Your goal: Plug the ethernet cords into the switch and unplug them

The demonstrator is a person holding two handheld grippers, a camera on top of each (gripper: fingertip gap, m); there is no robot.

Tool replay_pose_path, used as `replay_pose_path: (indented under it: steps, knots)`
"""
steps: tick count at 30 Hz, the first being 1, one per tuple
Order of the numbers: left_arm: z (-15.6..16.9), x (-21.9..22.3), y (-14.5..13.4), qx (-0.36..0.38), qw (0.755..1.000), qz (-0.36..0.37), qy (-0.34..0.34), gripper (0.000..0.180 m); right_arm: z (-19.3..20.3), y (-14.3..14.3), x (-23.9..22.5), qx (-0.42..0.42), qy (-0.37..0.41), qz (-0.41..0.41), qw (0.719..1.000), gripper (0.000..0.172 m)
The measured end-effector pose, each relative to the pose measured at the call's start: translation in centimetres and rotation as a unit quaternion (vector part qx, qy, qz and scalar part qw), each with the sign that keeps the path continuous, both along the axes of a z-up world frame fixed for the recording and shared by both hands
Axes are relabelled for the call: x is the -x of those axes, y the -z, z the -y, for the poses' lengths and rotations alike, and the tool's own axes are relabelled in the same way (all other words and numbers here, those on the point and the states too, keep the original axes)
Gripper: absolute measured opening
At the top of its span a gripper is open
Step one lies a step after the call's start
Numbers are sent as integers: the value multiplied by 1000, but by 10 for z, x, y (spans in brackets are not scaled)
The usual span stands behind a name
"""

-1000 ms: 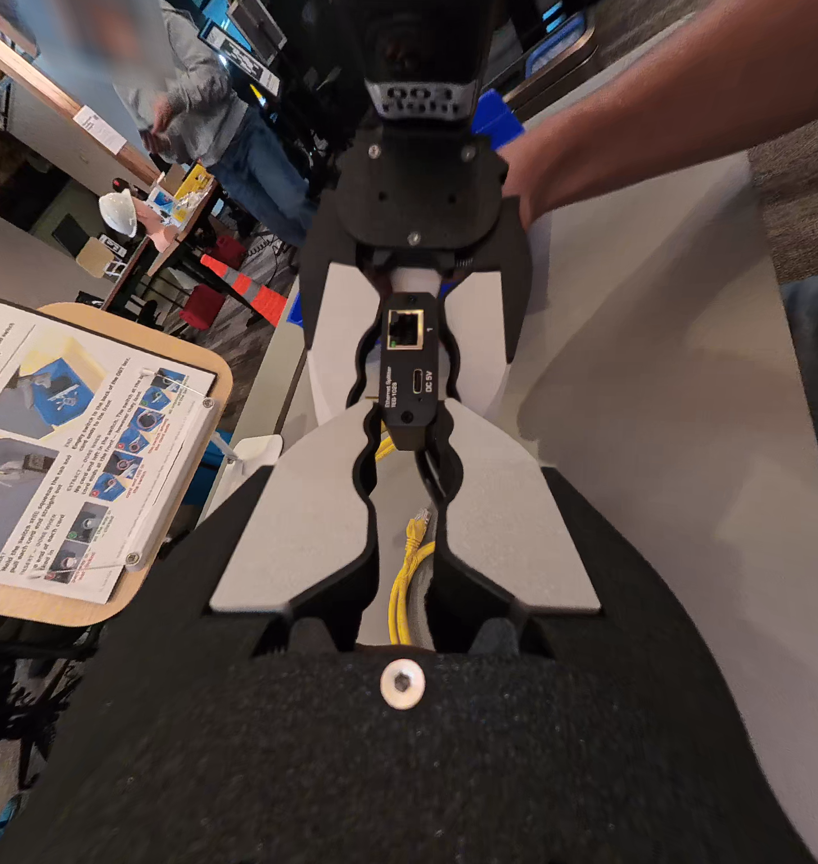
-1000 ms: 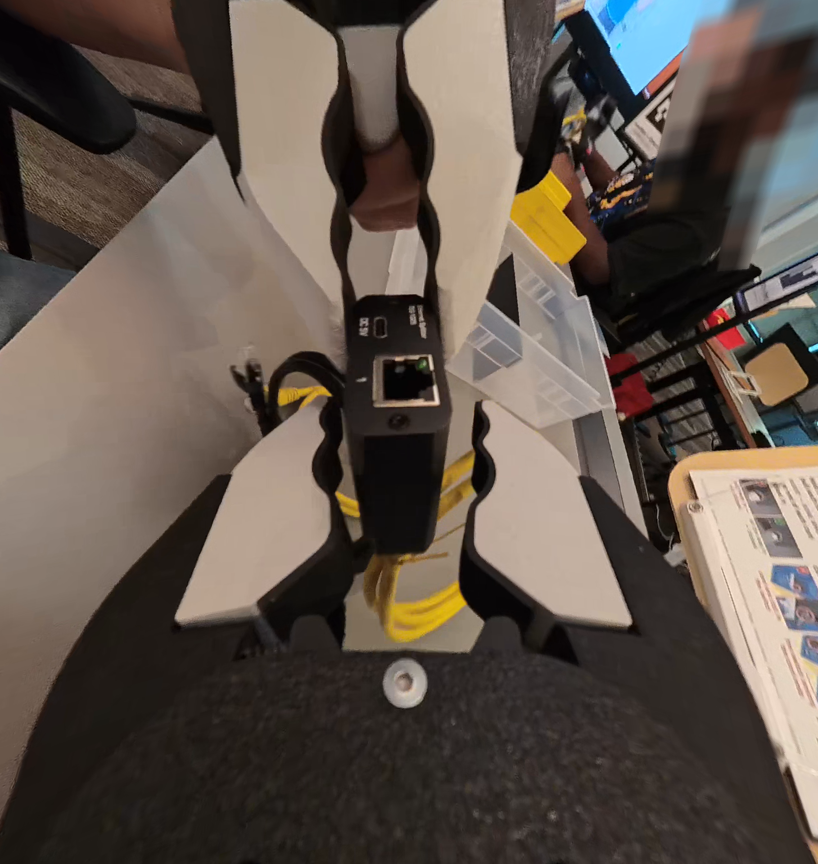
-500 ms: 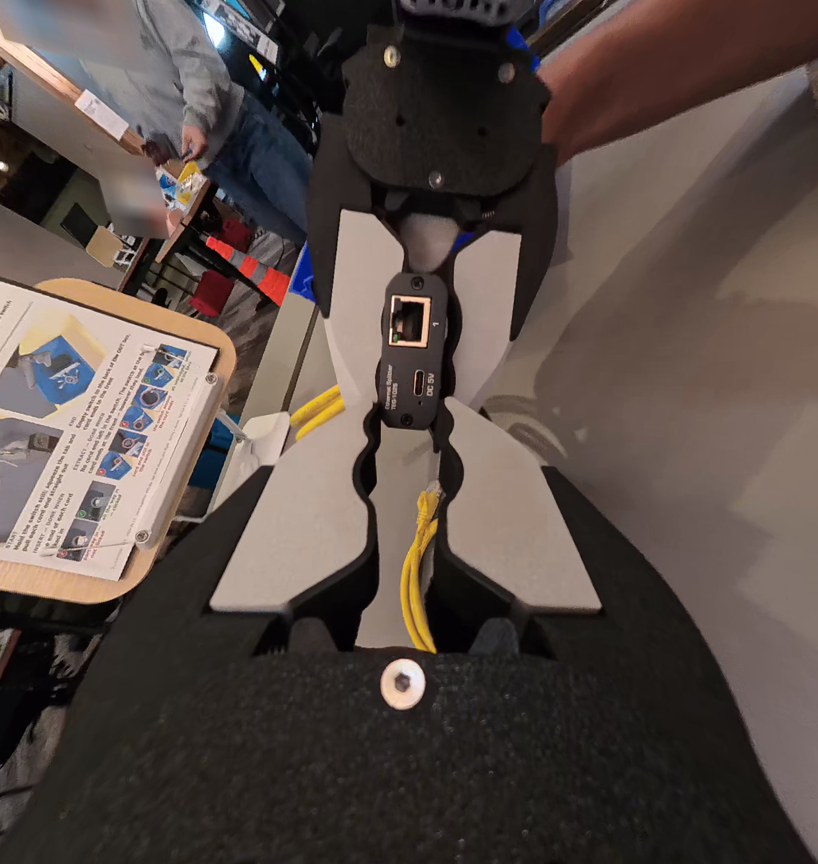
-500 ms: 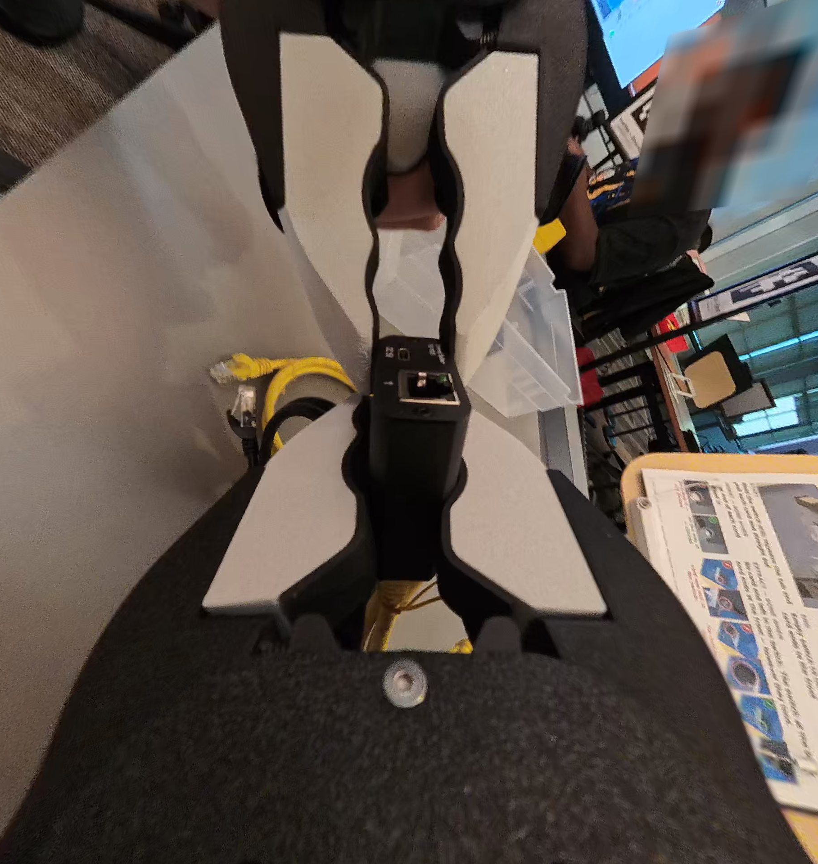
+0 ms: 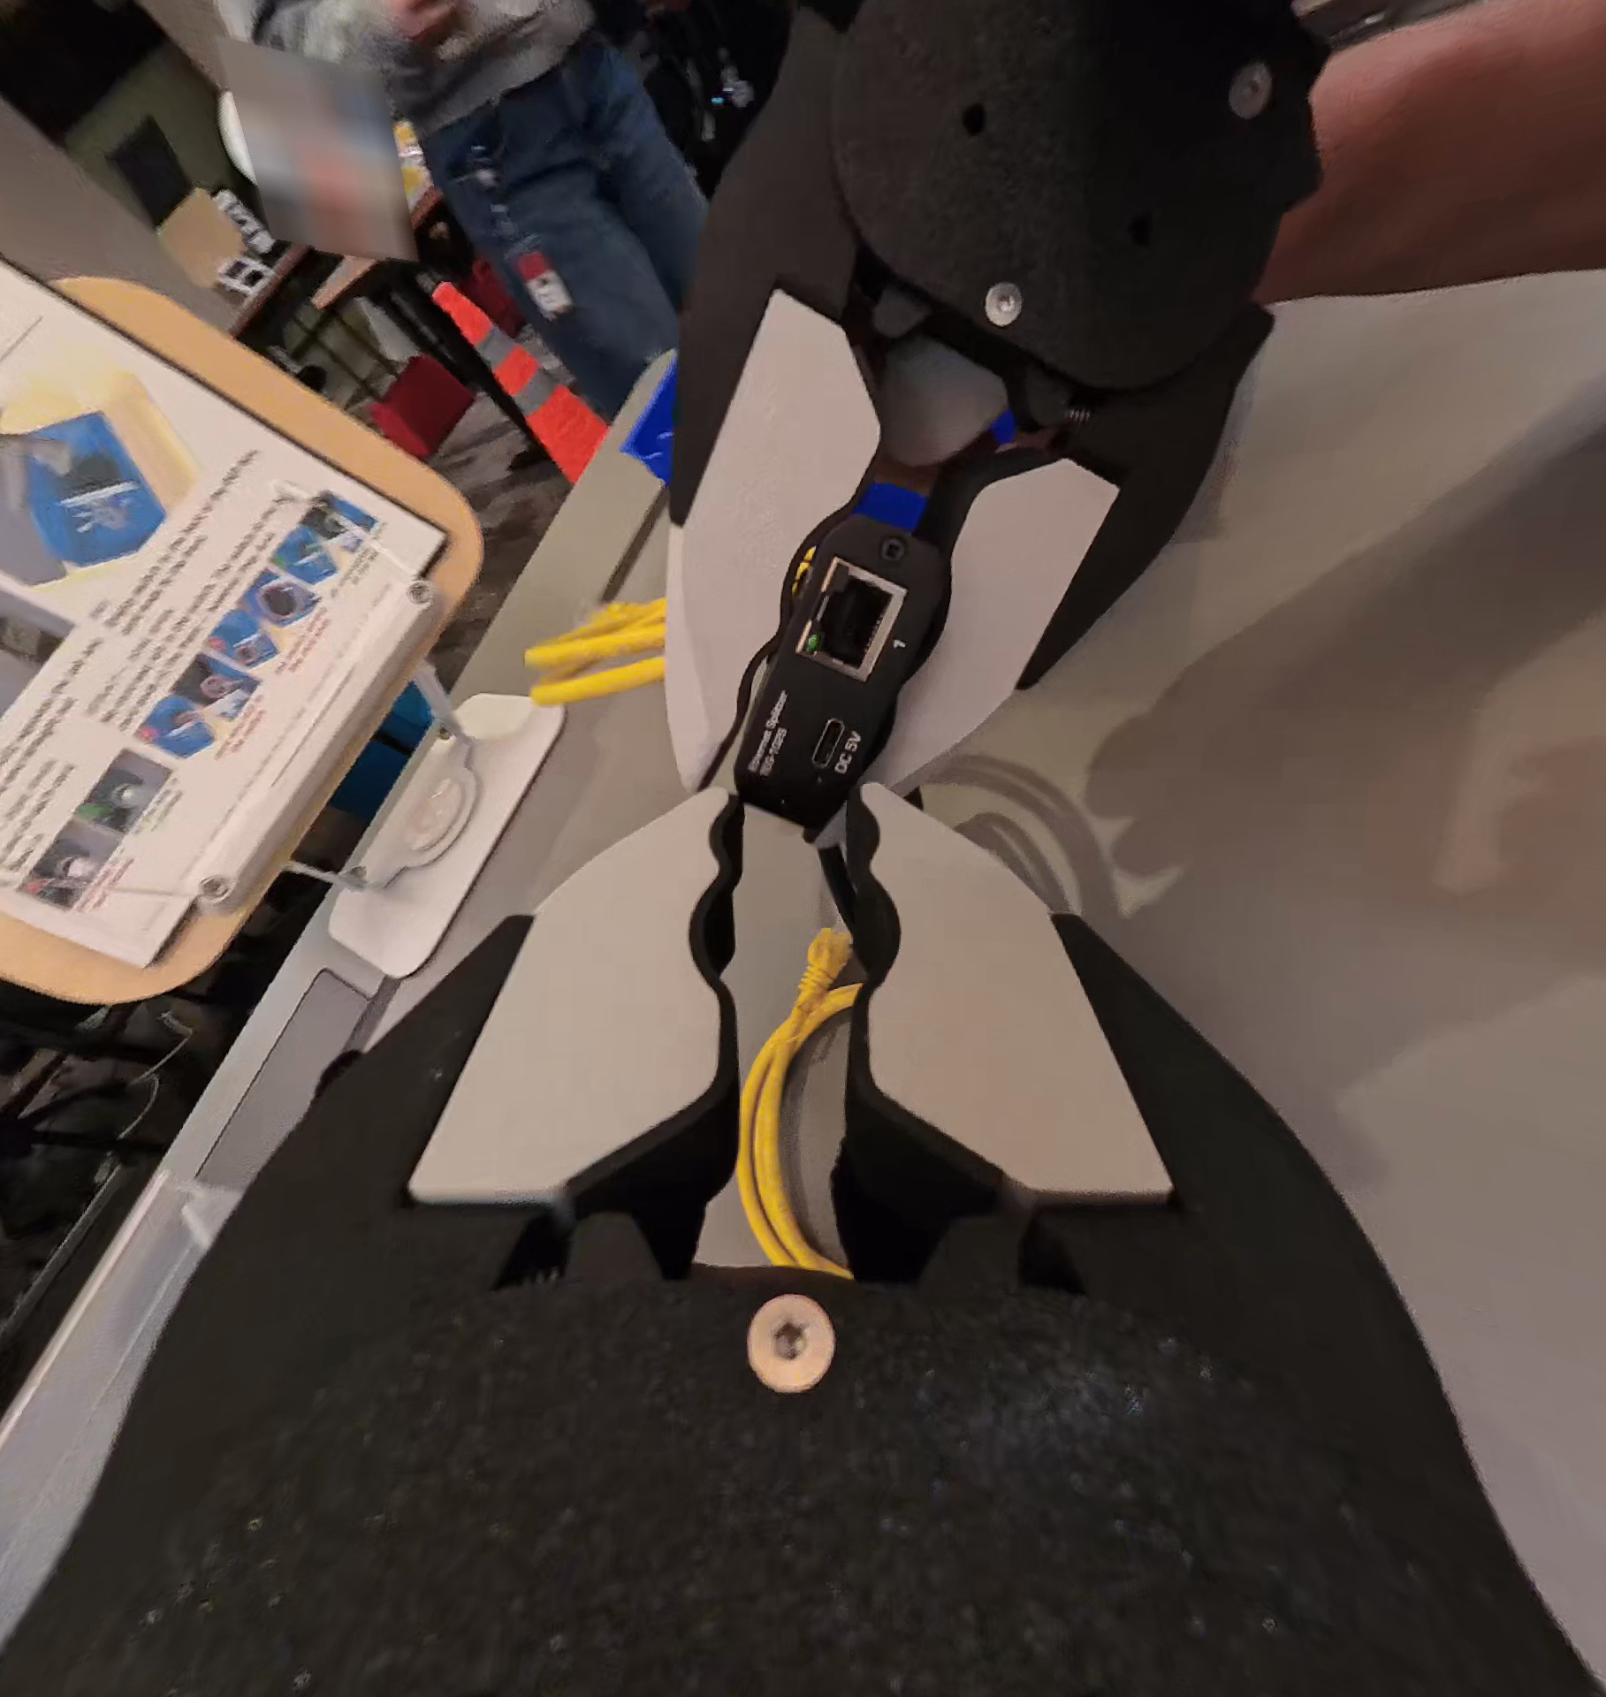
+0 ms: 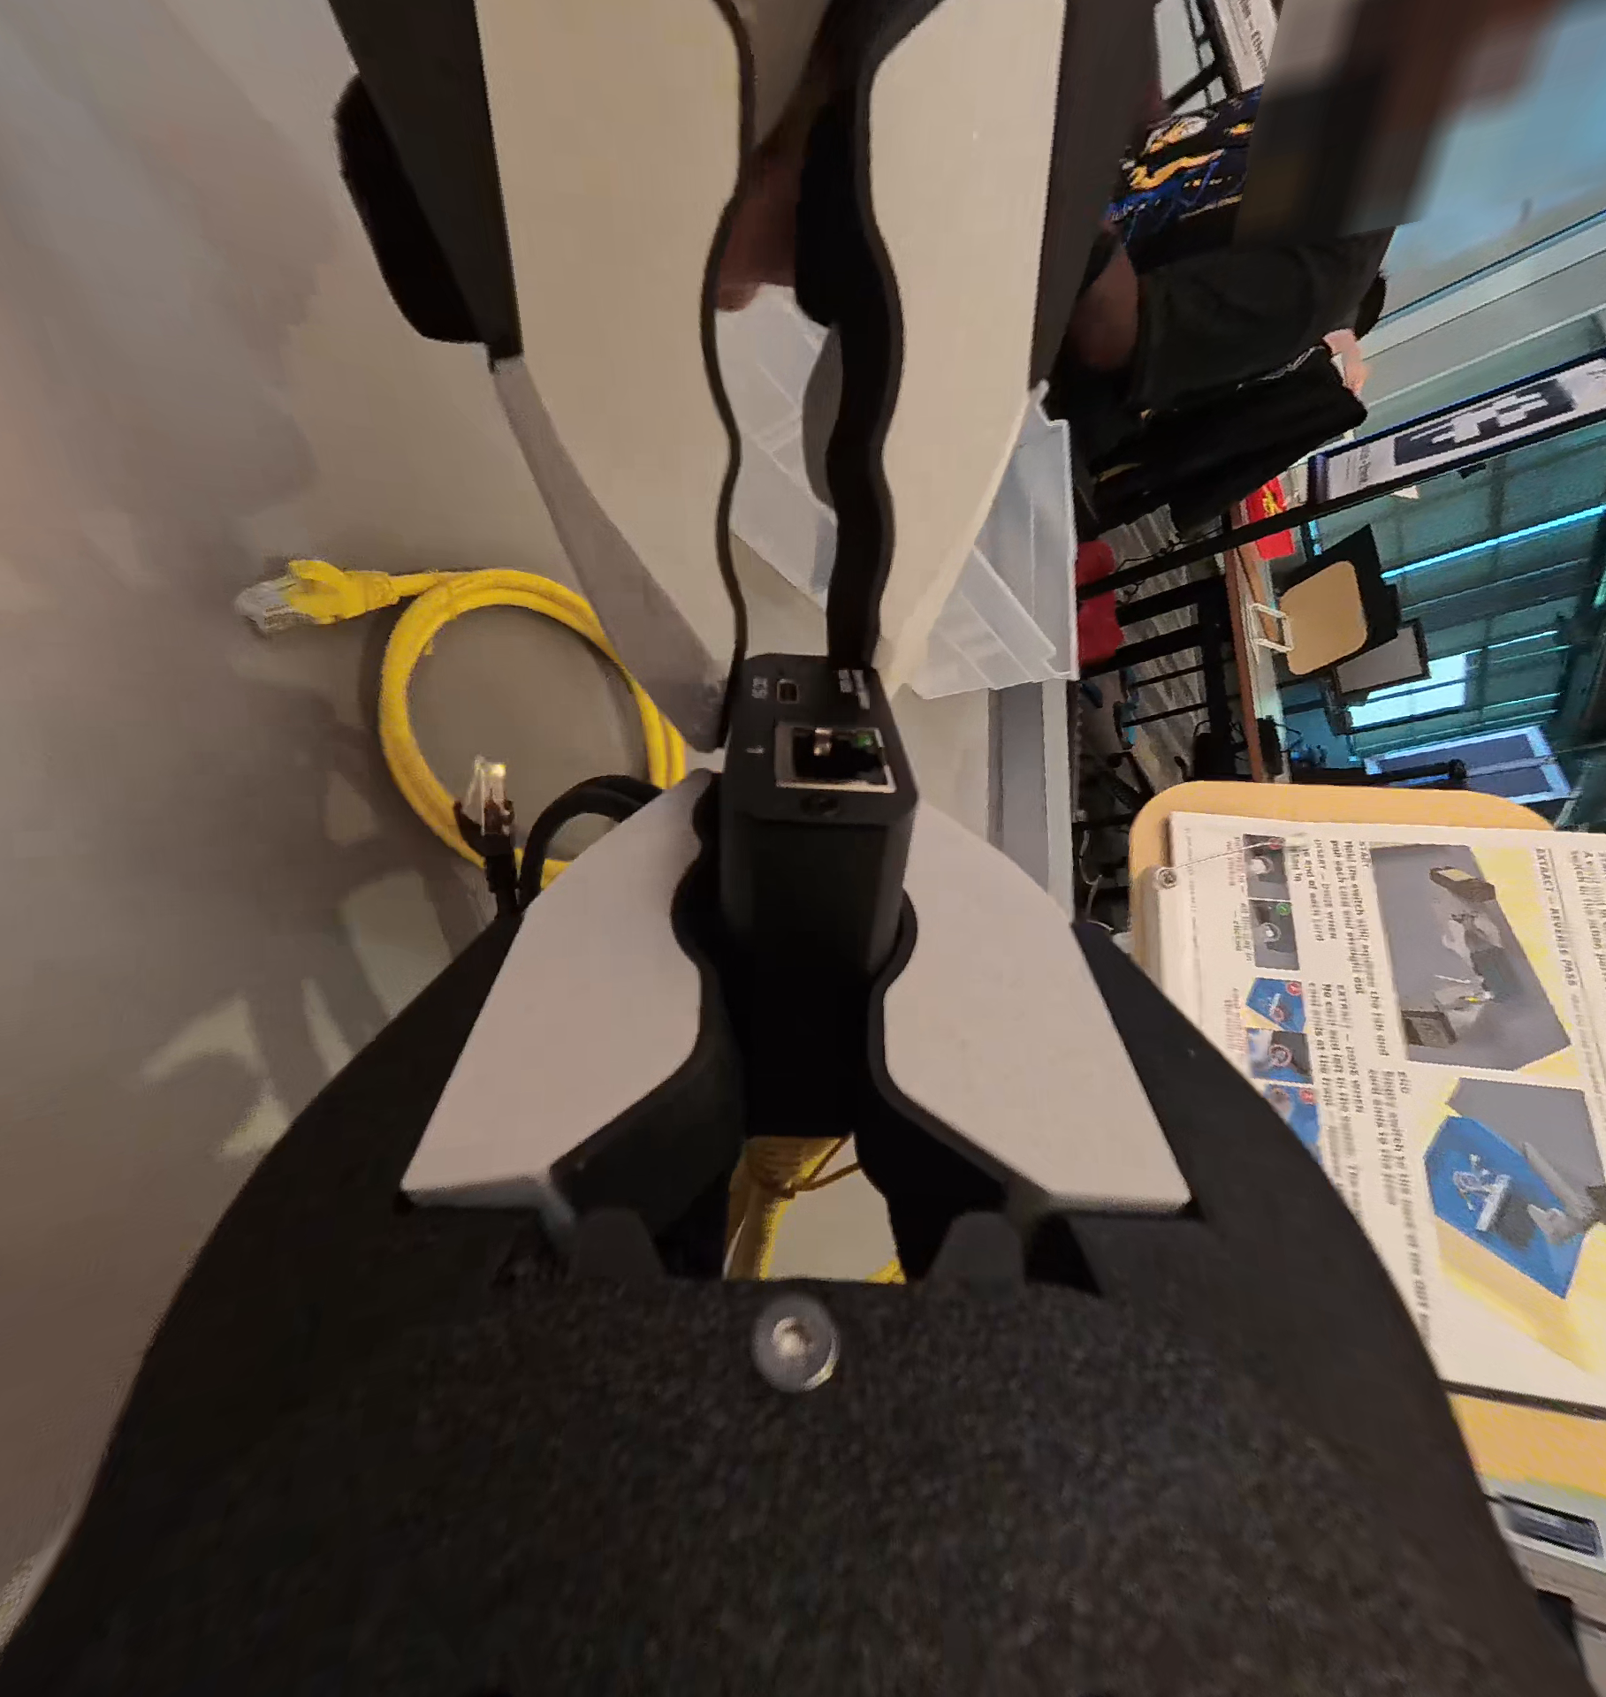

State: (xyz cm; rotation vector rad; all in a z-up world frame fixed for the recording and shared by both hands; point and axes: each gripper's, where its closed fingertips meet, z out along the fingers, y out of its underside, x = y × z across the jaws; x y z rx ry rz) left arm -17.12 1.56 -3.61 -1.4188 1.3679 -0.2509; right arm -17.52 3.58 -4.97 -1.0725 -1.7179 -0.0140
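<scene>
The black switch (image 6: 808, 918) is clamped between my right gripper's (image 6: 803, 799) pads, above the white table (image 6: 138, 826). Its front port (image 6: 836, 758) is empty and faces up. In the left wrist view the switch (image 5: 836, 670) hangs tilted between the right gripper's fingers (image 5: 753, 551). My left gripper (image 5: 794, 808) faces the right one, and its tips pinch only the near end of the switch. A black cord (image 5: 840, 882) hangs from the switch between my left fingers. A yellow ethernet cord (image 6: 413, 698) lies coiled on the table, its plug (image 6: 271, 601) free. A black plug (image 6: 487, 799) also lies free.
More yellow cord lies under my left fingers (image 5: 780, 1102) and at the table edge (image 5: 597, 661). A clear plastic bin (image 6: 992, 597) stands behind the switch. An instruction sheet on a wooden board (image 5: 138, 643) is beside the table, on a white stand base (image 5: 441, 826). A person's arm (image 5: 1469, 184) is at the top right. Left and right tips are no more than a few centimetres apart.
My right gripper closed on the switch, which it stood open around a second ago. The switch slid outward toward my left fingertips and tilted. Both grippers moved over the table.
</scene>
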Motion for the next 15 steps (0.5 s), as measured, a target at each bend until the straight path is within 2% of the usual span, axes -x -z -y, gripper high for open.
replay_pose_path:
  steps: [1,3,4,7,8,9,12,15]
  knots:
    - [-3,4,-4,-4,1000,10,-15,18,-5,-3,0,-10,2,0,1000,26]
    - [-7,21,-13,4,998,45,-52,15,-19,-9,-1,-27,13,0,1000,26]
    - [-8,32,-12,33,995,61,-71,19,-27,-13,-3,-33,19,-8,999,26]
    - [9,57,9,193,970,111,-93,38,-47,-21,-8,-69,37,-53,995,26]
    - [18,64,20,225,963,112,-94,43,-54,-22,-10,-90,50,-69,992,26]
    - [26,71,34,233,963,97,-97,43,-60,-22,-13,-113,71,-85,987,26]
    - [48,90,80,204,975,-18,-88,42,-65,-10,-20,-157,111,-127,973,26]
    - [65,83,97,203,977,-50,-34,38,-62,-1,-26,-166,121,-155,966,26]
